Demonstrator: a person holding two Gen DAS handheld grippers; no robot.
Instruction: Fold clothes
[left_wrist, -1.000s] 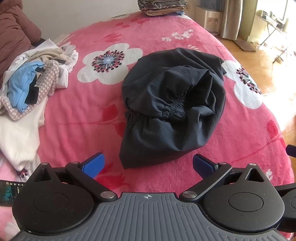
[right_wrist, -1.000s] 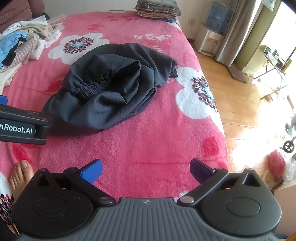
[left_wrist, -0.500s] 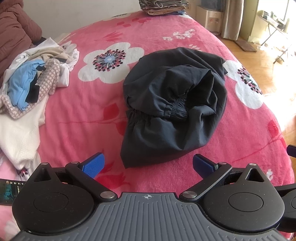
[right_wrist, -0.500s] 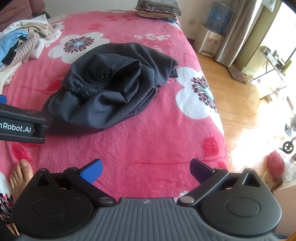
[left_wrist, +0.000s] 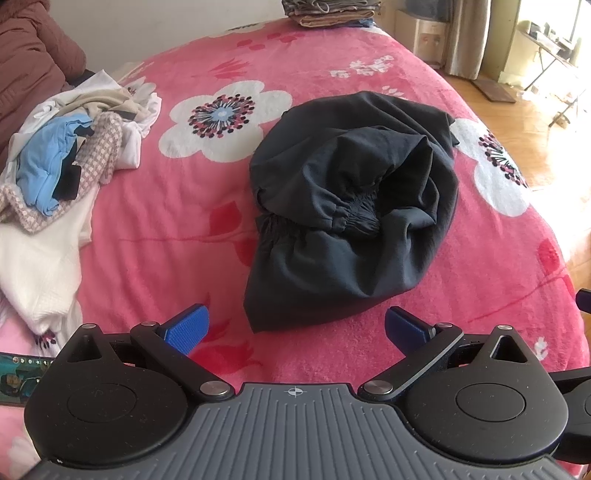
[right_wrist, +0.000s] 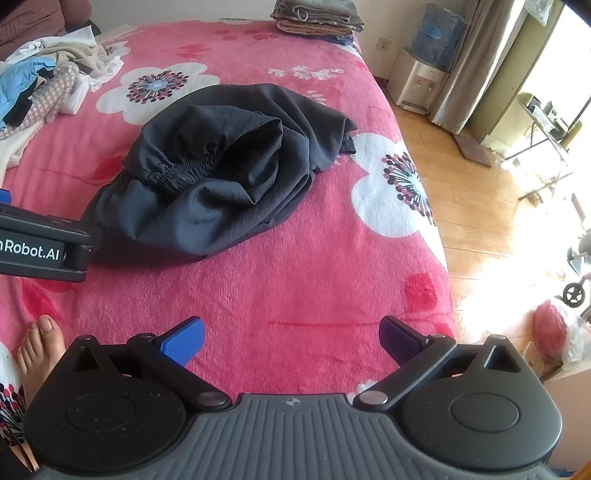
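A crumpled black garment (left_wrist: 351, 210) with an elastic waistband lies bunched in the middle of the pink flowered bed (left_wrist: 207, 236); in the right wrist view the black garment (right_wrist: 221, 170) sits up and to the left. My left gripper (left_wrist: 295, 326) hovers just short of the garment's near edge, open, nothing between its blue pads. My right gripper (right_wrist: 291, 338) is open over bare blanket, near the bed's front edge, well to the right of the garment. The left gripper's body (right_wrist: 40, 247) shows at the left edge of the right wrist view.
A heap of unfolded clothes (left_wrist: 66, 162) lies at the bed's left side. A stack of folded clothes (right_wrist: 317, 18) sits at the far end. A person's bare foot (right_wrist: 37, 350) shows lower left. Wooden floor (right_wrist: 491, 221) and a water dispenser (right_wrist: 421, 77) lie right of the bed.
Both grippers have barely shifted; the garment sits slightly lower in the left wrist view. Both stay open.
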